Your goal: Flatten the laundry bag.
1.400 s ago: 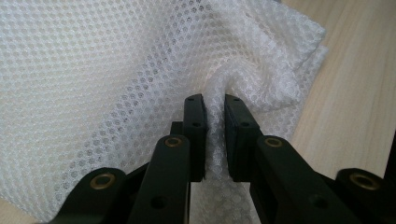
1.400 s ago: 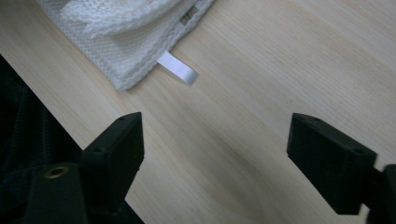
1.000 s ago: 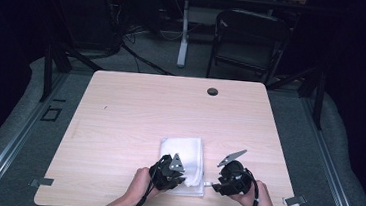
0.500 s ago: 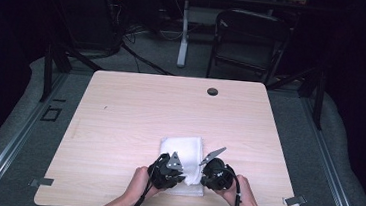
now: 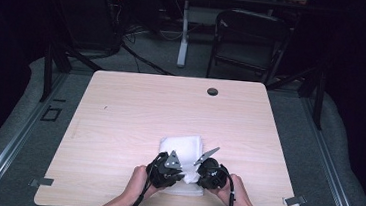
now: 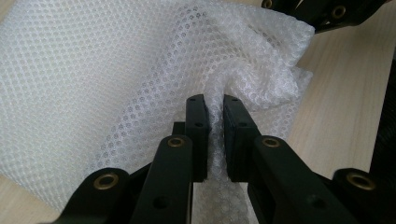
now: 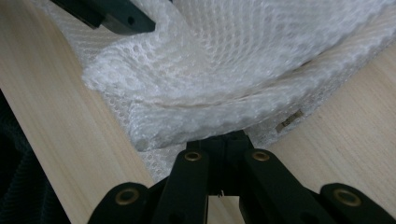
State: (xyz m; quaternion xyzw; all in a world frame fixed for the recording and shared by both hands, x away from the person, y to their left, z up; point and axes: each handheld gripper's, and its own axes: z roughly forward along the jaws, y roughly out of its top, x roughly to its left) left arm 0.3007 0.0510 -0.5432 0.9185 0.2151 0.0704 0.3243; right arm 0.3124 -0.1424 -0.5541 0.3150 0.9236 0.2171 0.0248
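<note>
White bubble-textured mesh cloth (image 5: pixel 182 150) on light wooden tabletop (image 5: pixel 119 122), pinched by left gripper (image 6: pixel 214 114) fingers; right gripper (image 7: pixel 224 140) fingers just closed, clamped on its near edge.

mesh cloth (image 6: pixel 116 70) cropped, near edge hidden

The high view is lit from above onto the pale wooden surface (image 5: pixel 135 114), which stands out bright against a dim, nearly black room; the picture is soft and slightly grainy. The left gripper view is evenly bright and fairly sharp on the white mesh cloth (image 6: pixel 93 70). In the right gripper view the cloth's upper part is blurred, with soft shadows in its folds.
</note>
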